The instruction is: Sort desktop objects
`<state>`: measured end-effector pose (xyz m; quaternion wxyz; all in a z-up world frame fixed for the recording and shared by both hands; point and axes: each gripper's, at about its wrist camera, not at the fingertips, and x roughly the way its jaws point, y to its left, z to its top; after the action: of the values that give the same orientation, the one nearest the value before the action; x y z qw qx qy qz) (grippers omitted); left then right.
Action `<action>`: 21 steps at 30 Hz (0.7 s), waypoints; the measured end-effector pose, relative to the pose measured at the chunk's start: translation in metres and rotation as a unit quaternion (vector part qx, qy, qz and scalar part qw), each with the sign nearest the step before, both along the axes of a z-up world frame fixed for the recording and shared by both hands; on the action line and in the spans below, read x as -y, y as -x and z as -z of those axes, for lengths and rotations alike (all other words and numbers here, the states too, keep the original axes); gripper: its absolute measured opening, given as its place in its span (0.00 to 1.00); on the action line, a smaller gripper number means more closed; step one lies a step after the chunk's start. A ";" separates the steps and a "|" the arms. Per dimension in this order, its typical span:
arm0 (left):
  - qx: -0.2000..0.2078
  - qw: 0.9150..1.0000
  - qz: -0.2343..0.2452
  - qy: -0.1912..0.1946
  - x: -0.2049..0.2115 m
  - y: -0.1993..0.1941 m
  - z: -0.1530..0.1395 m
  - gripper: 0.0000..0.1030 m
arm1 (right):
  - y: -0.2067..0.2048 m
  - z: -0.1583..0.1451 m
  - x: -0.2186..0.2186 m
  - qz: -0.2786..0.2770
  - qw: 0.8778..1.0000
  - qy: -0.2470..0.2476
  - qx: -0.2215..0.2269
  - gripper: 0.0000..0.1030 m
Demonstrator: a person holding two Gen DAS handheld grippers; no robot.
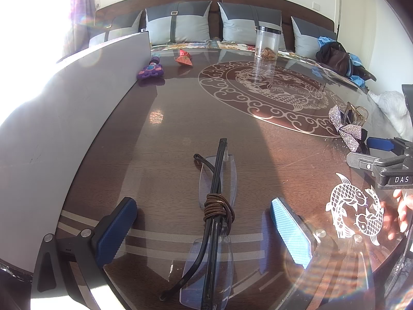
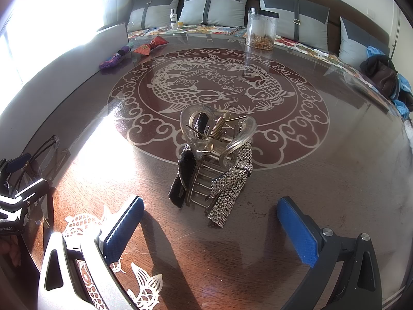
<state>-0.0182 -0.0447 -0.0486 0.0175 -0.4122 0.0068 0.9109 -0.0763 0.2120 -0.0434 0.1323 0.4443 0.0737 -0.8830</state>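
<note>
sorting barely begun: both tongs wide open, empty; left tongs (image 1: pixel 204 230) straddle glasses (image 1: pixel 214 222), right tongs (image 2: pixel 211 230) face hair clip (image 2: pixel 214 155) mid-worktop (image 2: pixel 322 180).

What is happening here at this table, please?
A person holds two grippers over a glass-topped table. The left gripper is open around folded glasses with a brown cord. The right gripper is open just short of a clear hair claw with a rhinestone bow. Nothing is gripped yet.

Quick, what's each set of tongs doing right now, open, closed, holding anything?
Left tongs: open, empty, straddling the folded glasses.
Right tongs: open, empty, just short of the hair clip.
</note>
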 end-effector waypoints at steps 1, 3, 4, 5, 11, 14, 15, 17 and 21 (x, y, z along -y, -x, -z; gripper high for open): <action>0.000 1.000 0.000 0.000 0.000 0.000 0.000 1.00 | 0.000 0.000 0.000 0.000 1.000 0.000 0.000 1.00; 0.000 1.000 0.000 0.000 0.000 0.000 0.000 1.00 | 0.000 0.000 0.000 0.000 1.000 0.000 0.000 1.00; 0.000 1.000 0.000 0.000 0.000 0.000 0.000 1.00 | 0.000 0.000 0.000 0.000 1.000 0.000 0.000 1.00; 0.000 1.000 0.000 0.000 0.000 0.000 0.000 1.00 | 0.000 0.000 0.000 0.000 1.000 0.000 0.000 1.00; 0.000 1.000 0.000 0.000 0.000 -0.001 0.000 1.00 | 0.000 0.000 0.000 0.000 1.000 0.000 0.000 1.00; 0.000 1.000 0.000 0.000 0.000 -0.001 0.000 1.00 | 0.000 0.000 0.000 0.000 1.000 0.000 0.000 1.00; 0.000 1.000 0.000 0.000 0.000 -0.001 0.000 1.00 | 0.000 0.000 0.000 0.000 1.000 0.000 0.000 1.00; 0.000 1.000 0.000 0.000 0.000 -0.001 0.000 1.00 | 0.000 0.000 0.000 0.000 1.000 0.000 0.000 1.00; -0.001 1.000 0.001 0.000 0.000 -0.001 0.000 1.00 | 0.000 0.000 0.000 0.000 1.000 0.000 0.000 1.00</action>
<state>-0.0168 -0.0449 -0.0485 0.0187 -0.4115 0.0070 0.9112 -0.0766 0.2121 -0.0435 0.1325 0.4442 0.0738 -0.8830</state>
